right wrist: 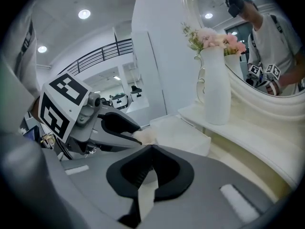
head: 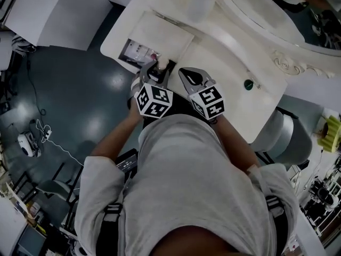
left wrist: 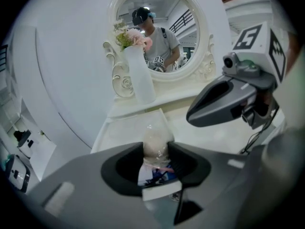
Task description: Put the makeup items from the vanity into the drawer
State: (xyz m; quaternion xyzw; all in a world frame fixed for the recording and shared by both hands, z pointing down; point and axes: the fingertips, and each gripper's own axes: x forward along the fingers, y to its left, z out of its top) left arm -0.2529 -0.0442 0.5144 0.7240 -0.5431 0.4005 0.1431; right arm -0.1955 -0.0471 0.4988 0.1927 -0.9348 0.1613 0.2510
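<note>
Left gripper [left wrist: 156,151] clamps a pale bottle [left wrist: 155,137] over the open drawer [head: 132,51] — print inside unreadable — right gripper [right wrist: 151,168] closed, empty.

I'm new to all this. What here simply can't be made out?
1. Drawer contents: tiny in the head view; in the left gripper view the left gripper covers most of them.
2. Pale item in that gripper: jaws cover its lower part, so its kind is unclear.
3. Dark round thing on the vanity: too small to name.
</note>
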